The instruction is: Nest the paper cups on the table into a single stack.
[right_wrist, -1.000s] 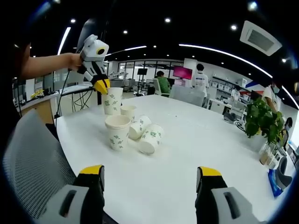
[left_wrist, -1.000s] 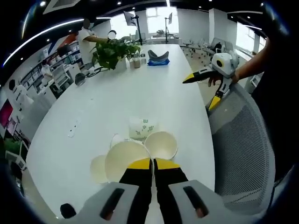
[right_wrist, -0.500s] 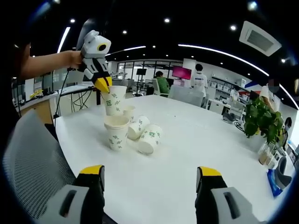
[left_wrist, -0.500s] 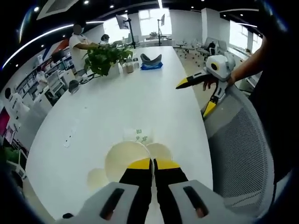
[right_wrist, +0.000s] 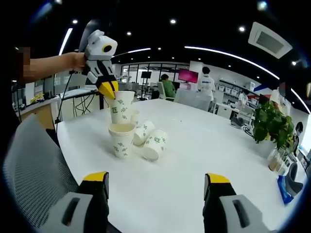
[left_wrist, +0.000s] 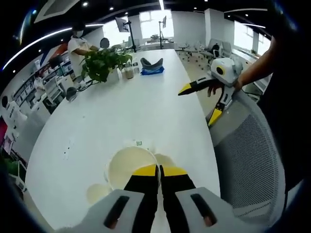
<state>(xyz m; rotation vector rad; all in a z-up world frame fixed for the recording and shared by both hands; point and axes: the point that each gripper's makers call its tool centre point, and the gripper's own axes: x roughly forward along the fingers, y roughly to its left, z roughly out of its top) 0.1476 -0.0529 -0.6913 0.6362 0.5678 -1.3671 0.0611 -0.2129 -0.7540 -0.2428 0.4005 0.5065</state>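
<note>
Misalignment is the risk: the held cup [right_wrist: 120, 107], pinched at its rim by the left gripper [right_wrist: 108, 89] above the upright cup [right_wrist: 121, 139] on the table [right_wrist: 194, 160], could tip it over, while the right gripper [right_wrist: 155, 187] is kept wide open and empty.

An open-plan office. A long white meeting table [right_wrist: 204, 160] runs down the middle of a large room, with a grey mesh-backed office chair [left_wrist: 248, 160] drawn up at its near end. A leafy green potted plant [left_wrist: 99, 64] stands toward the far end of the table. The dark ceiling carries small round recessed spotlights [right_wrist: 173, 21], long curved light strips [right_wrist: 233, 53] and a square air vent [right_wrist: 271, 40]. Behind the table are glass-walled partitions [right_wrist: 146, 77], a wall screen glowing pink [right_wrist: 189, 75], desks, and people standing or seated [right_wrist: 169, 87] at them. Shelves with assorted items [left_wrist: 46, 80] line one side, and bright windows [left_wrist: 243, 34] another.
</note>
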